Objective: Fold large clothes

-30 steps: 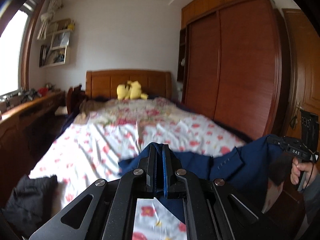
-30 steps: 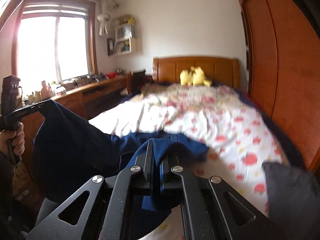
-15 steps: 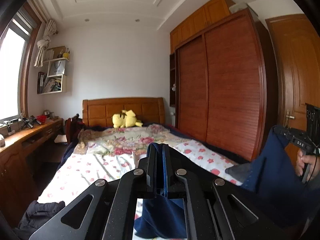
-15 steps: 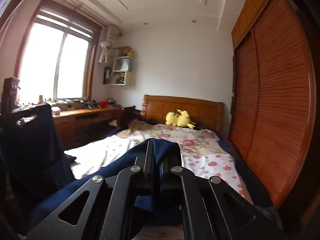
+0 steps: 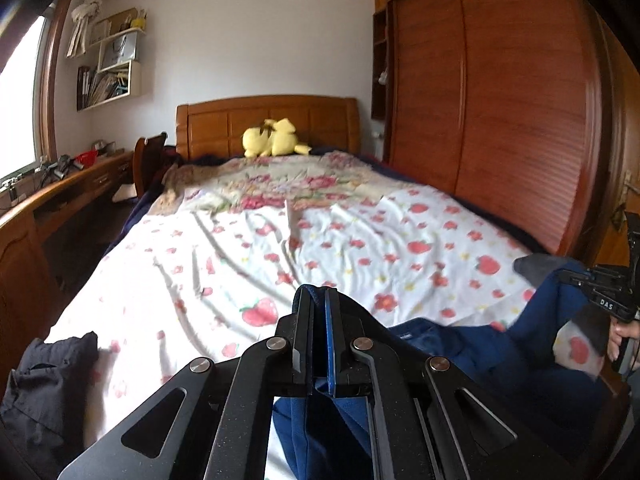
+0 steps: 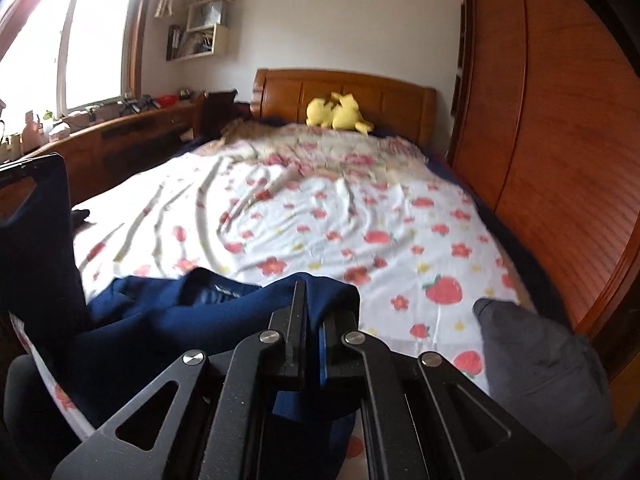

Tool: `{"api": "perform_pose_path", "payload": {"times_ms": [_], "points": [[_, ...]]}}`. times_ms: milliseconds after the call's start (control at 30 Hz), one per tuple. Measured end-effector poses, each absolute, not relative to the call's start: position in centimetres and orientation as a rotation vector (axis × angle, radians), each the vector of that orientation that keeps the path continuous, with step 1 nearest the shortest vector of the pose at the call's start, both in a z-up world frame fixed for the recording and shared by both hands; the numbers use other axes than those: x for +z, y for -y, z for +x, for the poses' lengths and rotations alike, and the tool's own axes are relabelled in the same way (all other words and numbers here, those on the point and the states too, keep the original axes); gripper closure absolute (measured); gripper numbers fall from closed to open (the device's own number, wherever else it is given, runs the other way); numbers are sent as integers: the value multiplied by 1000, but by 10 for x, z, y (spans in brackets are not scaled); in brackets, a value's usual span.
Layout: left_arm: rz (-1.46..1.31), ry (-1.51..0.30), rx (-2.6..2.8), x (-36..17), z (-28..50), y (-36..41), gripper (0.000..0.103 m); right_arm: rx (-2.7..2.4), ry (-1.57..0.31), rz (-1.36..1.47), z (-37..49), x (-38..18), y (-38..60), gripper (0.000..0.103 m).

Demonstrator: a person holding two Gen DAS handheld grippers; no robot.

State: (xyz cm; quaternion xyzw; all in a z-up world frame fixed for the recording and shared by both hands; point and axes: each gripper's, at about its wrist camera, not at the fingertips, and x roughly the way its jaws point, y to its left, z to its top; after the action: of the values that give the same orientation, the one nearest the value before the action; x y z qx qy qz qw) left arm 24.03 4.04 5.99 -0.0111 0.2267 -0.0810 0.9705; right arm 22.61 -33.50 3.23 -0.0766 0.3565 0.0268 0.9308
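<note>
A large navy blue garment (image 5: pixel 472 352) hangs between my two grippers over the foot of the bed. My left gripper (image 5: pixel 318 300) is shut on one edge of it, low over the sheet. My right gripper (image 6: pixel 310 292) is shut on another edge; the navy cloth (image 6: pixel 192 316) drapes to its left onto the bed. In the left wrist view the right gripper (image 5: pixel 592 280) shows at the far right, cloth hanging from it. In the right wrist view the left gripper (image 6: pixel 60 158) shows at the far left.
The bed (image 5: pixel 280 232) has a white strawberry-print sheet and a wooden headboard with a yellow plush toy (image 5: pixel 274 142). A black garment (image 5: pixel 44 376) lies at the near left corner, a grey one (image 6: pixel 532 352) at the near right. A wardrobe (image 5: pixel 500 112) stands right, a desk (image 5: pixel 60 196) left.
Both grippers have come down from a raised position, lowering the navy garment toward the foot of the bed. Both stay shut on it.
</note>
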Motion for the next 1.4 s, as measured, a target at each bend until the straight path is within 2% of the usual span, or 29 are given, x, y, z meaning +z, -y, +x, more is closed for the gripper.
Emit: {"api": "perform_pose_path", "payload": {"times_ms": [100,233,300,333,367,400,433,533,600,667,1033,1400], "points": [[-37,-517,-146,48,264,-41,98,41,-779,-172,231,10,341,99],[-43,-561,-113,58,288,-9,96,41,-832,-187,235,-16,341,97],[-37,-571,-107,57,284,-8,95,31,-846,-203,234,-26,340,89],[-36,-575,-108,57,286,-6,95,9,-846,-211,232,-28,341,79],[-33,-576,-113,59,283,-4,94,-19,-841,-221,230,-29,341,63],[-25,-574,-120,60,278,-2,92,-37,-833,-232,230,-31,341,61],[-8,-570,-121,59,278,-1,90,-52,-830,-242,228,-31,341,60],[47,-521,-107,62,264,0,74,-42,-855,-239,225,-33,339,60],[43,-496,-118,62,256,-1,59,-36,-857,-249,224,-34,333,60],[18,-485,-146,55,254,-2,54,18,-864,-233,221,-37,323,60],[-52,-495,-230,16,248,-12,52,171,-918,-204,221,-59,261,60],[-71,-508,-229,14,250,-21,52,112,-1074,-366,217,-88,250,60]]}}
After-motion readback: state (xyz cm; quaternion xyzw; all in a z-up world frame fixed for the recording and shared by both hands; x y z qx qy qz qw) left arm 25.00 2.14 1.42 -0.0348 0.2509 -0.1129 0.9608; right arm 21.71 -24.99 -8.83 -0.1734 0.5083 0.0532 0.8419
